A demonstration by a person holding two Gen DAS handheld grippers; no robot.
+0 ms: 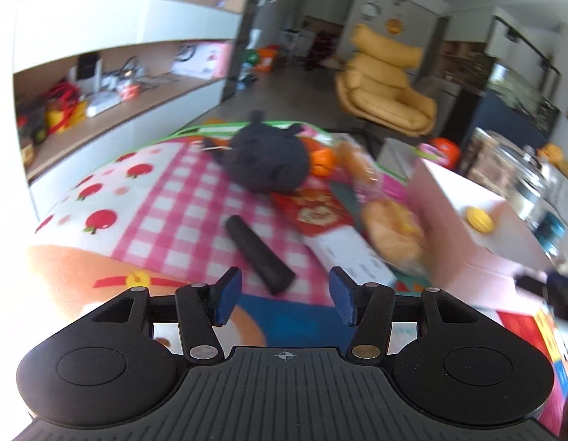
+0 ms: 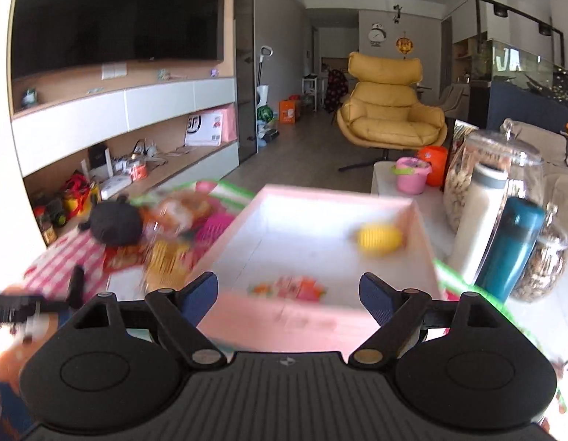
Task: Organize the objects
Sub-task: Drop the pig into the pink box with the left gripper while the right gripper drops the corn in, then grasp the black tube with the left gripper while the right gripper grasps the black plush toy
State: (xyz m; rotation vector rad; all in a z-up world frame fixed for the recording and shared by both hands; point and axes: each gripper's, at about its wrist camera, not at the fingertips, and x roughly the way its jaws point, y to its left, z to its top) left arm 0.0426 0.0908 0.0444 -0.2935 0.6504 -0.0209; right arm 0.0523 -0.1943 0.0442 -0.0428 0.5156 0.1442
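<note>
A: Both grippers are empty. The left gripper (image 1: 285, 296) has its fingers half apart, a black tube (image 1: 260, 253) just beyond them; the right gripper (image 2: 289, 299) is spread wide before the pink box (image 2: 284, 316).

B: Progress?

A: Early, I'd judge. A yellow toy (image 2: 379, 239) lies inside; the black plush (image 1: 265, 160) and snacks wait farther off.

B: Unclear?

A: Blur smears that pile.

Left gripper (image 1: 285, 296) angled down, jaws half apart, nothing between the pads. Right gripper (image 2: 289, 299) angled down, jaws wide, nothing gripped.
</note>
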